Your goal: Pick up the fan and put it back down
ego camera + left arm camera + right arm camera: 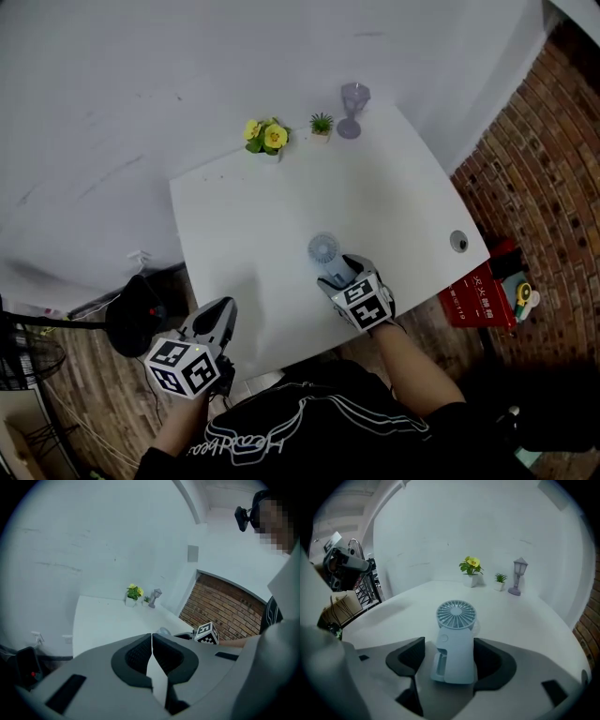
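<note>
Right hand-held gripper point(449, 642) jaws apart around smooth pale-blue fan point(456, 616), round-grilled, boxy-bodied; left hand-held gripper point(152, 637) closed.

Table point(244, 234) open around fan point(323, 249); flowers point(266, 137), plant point(322, 124) and lamp point(353, 108) stand well behind.

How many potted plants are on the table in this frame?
2. The yellow-flowered plant stands at the far edge of the table. The small green plant is just right of it, beside the lamp ornament. None appears hidden.
</note>
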`<state>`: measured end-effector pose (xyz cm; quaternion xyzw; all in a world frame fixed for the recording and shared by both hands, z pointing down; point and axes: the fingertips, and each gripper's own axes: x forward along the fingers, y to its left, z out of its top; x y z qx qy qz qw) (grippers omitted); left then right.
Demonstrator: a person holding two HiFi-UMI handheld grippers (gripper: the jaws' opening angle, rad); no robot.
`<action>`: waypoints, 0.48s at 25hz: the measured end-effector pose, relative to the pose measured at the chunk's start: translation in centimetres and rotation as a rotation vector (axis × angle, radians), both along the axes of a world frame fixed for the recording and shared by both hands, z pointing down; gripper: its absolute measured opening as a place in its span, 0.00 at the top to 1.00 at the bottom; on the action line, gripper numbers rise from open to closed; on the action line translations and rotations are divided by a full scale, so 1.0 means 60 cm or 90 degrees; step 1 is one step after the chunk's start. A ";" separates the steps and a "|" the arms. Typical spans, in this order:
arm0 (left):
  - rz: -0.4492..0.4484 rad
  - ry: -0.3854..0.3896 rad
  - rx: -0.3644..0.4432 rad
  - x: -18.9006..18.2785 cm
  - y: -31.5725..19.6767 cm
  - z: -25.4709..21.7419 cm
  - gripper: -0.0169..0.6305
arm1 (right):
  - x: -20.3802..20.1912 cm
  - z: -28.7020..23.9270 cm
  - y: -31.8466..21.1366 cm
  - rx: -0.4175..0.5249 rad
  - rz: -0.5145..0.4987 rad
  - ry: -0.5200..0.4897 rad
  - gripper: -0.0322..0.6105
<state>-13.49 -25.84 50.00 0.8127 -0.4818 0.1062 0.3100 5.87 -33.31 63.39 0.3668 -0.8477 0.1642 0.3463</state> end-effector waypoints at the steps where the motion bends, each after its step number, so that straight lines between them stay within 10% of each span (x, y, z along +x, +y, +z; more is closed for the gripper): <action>1: -0.001 0.001 0.002 -0.004 -0.001 0.001 0.92 | -0.001 0.000 0.000 0.001 -0.001 0.001 0.45; 12: 0.020 0.009 0.011 -0.003 -0.004 -0.007 0.92 | -0.008 -0.001 0.001 0.003 -0.003 0.001 0.60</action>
